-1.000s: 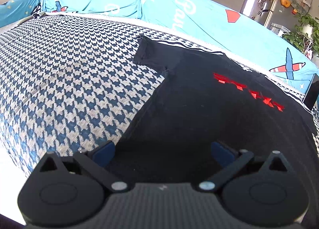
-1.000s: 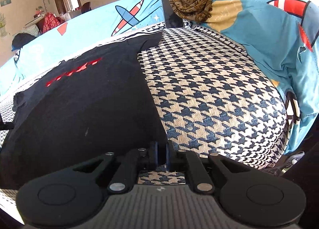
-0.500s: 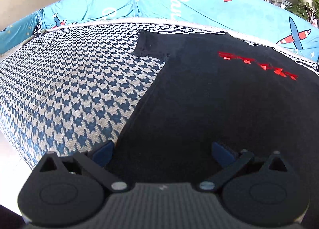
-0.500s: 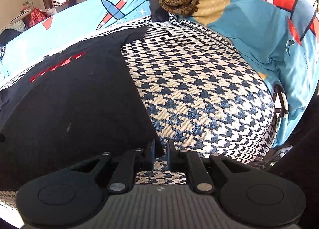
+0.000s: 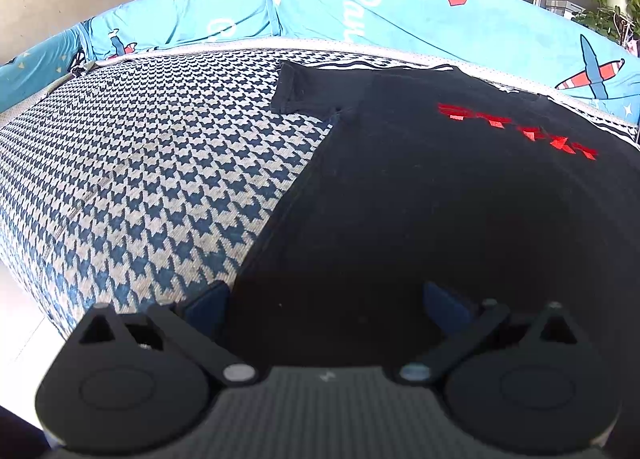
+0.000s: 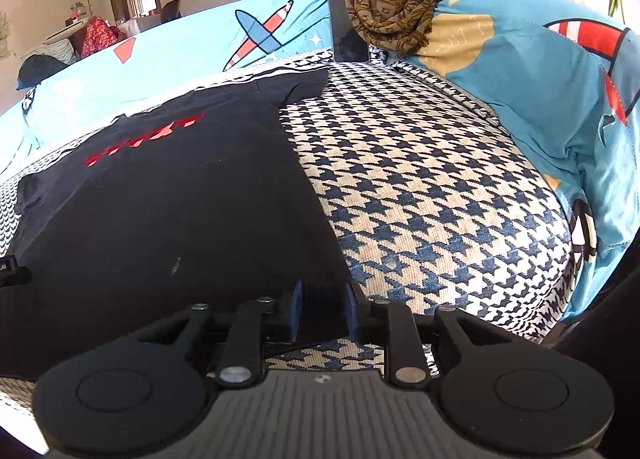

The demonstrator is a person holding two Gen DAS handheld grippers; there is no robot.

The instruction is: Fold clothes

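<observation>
T-shirt (image 5: 420,199) lay flat, print up, hem at both grippers, its length running away from them toward the collar. Left gripper (image 5: 326,307) stood spread over the hem's left corner; right gripper (image 6: 322,309), jaws just opening, straddled the right corner. Houndstooth cushion (image 6: 420,187) beneath, blue cover (image 5: 400,15) beyond.

Black T-shirt (image 5: 420,199): right portion cut off by the left wrist view's edge; near hem hidden behind the left hand-held gripper (image 5: 326,305). Red print (image 5: 516,131) too distorted to read. Right wrist view: dark panel (image 6: 349,33) partly hidden under brown cloth (image 6: 400,7)
</observation>
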